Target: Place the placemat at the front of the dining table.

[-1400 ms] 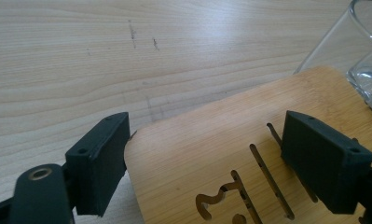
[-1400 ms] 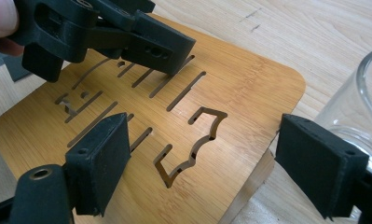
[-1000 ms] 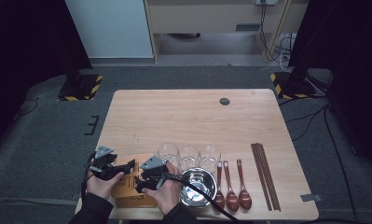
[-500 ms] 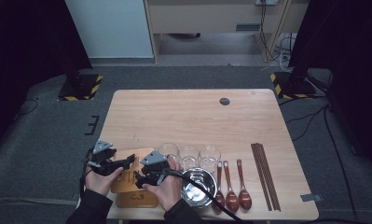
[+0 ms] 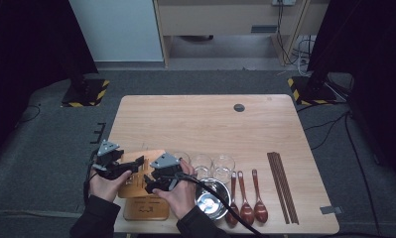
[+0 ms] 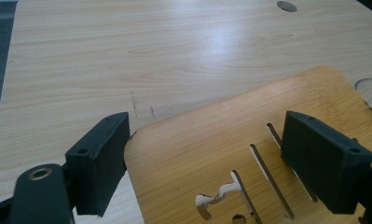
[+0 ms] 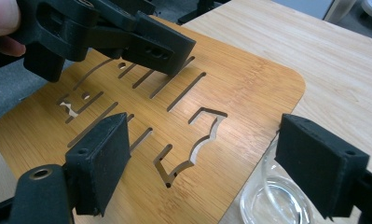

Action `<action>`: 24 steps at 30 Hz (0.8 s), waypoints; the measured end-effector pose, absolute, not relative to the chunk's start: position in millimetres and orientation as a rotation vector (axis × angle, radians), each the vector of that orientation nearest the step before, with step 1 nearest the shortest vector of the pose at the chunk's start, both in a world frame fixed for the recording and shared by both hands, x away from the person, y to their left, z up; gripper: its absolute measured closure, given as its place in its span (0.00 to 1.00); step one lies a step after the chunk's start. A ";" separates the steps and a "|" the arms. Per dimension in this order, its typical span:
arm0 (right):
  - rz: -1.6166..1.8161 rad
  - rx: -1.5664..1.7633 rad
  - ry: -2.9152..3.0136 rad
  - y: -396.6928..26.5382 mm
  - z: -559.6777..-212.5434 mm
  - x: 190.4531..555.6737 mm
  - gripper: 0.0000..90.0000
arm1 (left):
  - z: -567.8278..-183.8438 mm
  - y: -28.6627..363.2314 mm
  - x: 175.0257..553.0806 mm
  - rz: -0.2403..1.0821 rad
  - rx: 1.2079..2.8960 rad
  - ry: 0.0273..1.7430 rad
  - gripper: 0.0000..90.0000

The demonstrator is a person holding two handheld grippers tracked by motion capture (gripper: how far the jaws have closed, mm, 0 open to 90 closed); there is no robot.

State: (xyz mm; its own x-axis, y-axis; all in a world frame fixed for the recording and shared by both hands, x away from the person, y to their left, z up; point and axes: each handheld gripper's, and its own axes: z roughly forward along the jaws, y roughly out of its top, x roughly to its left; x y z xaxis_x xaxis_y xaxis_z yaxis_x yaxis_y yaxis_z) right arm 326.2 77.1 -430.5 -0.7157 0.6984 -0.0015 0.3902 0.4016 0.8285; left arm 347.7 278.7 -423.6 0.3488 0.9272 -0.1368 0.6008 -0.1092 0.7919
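Bare light wooden table [image 5: 210, 124] beyond the slotted bamboo board [image 7: 239, 79], both tongs, left [image 6: 207, 168] and right [image 7: 207, 168], spread wide above it.

- Wooden board [image 5: 136, 181], lower left of the high view: both hands cover its middle.
- Glass [image 7: 272, 200], bottom right of the right gripper view: cut by the edge.

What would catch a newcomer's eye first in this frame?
Probably the flat bamboo board with slots and cut-out shapes at the table's near left corner, with the left gripper and right gripper over it, both open. Next, to its right, the row of three clear glasses, the shiny steel bowl, three dark wooden spoons and dark chopsticks.
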 end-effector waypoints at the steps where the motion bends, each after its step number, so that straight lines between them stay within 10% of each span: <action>1: 1.229 0.941 2.315 77.1 -430.5 326.2 0.20 | -423.6 278.7 347.7 0.514 1.811 1.348 0.18; 24: 1.249 0.949 2.256 53.5 -403.4 339.0 0.20 | -390.1 253.1 366.6 0.548 1.830 1.296 0.18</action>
State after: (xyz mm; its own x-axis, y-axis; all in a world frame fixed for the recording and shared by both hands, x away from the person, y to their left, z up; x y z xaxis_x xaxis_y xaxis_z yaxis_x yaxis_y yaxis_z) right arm 339.0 53.5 -403.4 -0.6939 0.7200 -0.0130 0.3709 0.3727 0.8506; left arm 366.6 253.1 -390.1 0.3785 0.9201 -0.1005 0.5688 -0.1456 0.8095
